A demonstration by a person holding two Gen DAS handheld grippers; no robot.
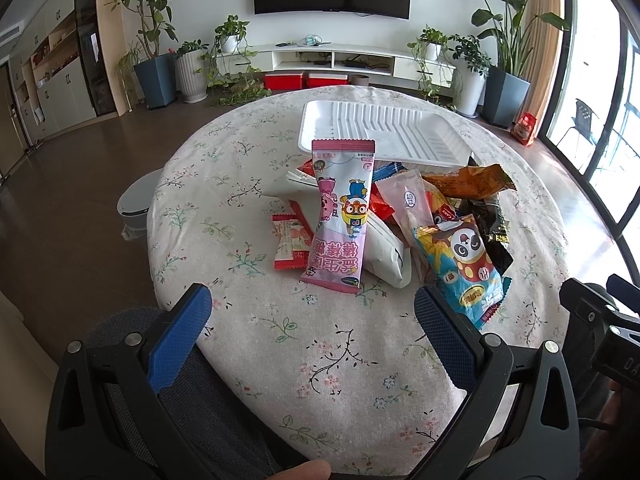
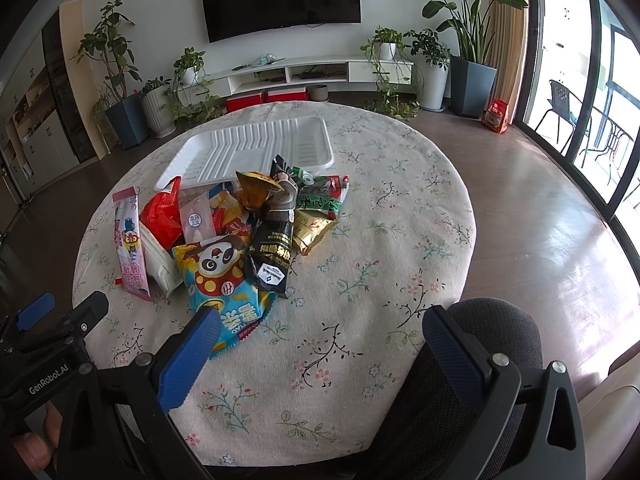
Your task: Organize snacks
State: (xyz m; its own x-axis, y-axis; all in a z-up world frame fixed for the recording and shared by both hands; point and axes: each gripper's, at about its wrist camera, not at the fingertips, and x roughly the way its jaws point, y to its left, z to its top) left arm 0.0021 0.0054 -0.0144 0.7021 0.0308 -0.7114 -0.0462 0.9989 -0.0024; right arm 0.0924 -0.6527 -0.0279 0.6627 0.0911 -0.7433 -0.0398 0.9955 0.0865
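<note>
My left gripper (image 1: 312,320) is spread wide above the near edge of the round table (image 1: 224,168), holding nothing and touching nothing. My right gripper (image 2: 320,332) is spread just as wide and empty, with its left finger (image 2: 188,360) in front of the near end of the blue panda packet (image 2: 224,280). The snack pile (image 1: 400,220) lies mid-table, the pink packet (image 1: 340,216) on its left. Just beyond the pile sits the white tray (image 1: 384,132); I see nothing in it.
</note>
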